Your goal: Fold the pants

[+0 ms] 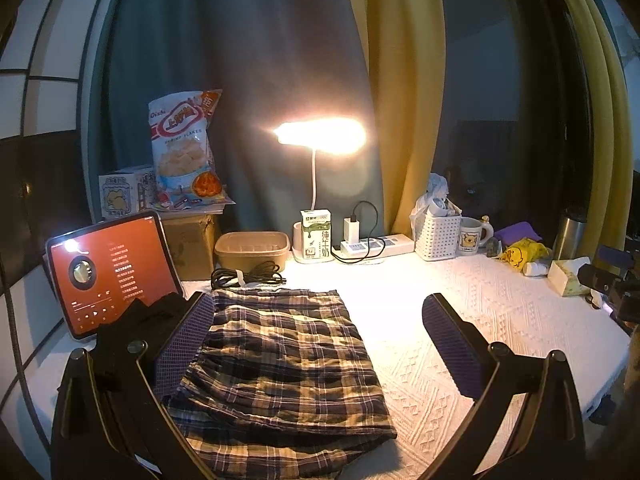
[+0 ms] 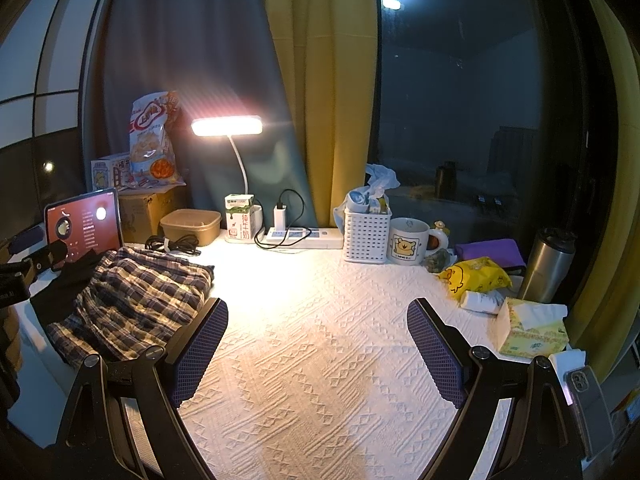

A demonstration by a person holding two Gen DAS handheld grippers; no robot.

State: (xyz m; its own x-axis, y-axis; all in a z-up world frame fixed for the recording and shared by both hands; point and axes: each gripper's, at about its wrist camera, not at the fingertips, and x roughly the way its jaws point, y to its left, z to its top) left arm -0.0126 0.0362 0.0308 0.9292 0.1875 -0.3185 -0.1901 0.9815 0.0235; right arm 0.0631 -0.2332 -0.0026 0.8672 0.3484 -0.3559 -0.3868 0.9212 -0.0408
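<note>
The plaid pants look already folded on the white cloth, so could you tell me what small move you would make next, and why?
Probably nothing beyond easing both grippers back. The plaid pants lie as a compact folded stack on the white tablecloth. The left gripper is open above them with nothing pinched, and the right gripper is open over bare cloth. One loose edge near the front might merit a light tuck.

pants (image 1: 280, 360): near end cut by bottom edge | tablet (image 1: 112, 272): text too small

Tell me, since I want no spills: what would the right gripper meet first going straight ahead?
Probably the bare white tablecloth; the open right gripper tilts down toward it. Further along stands the power strip, though depth is uncertain.
</note>
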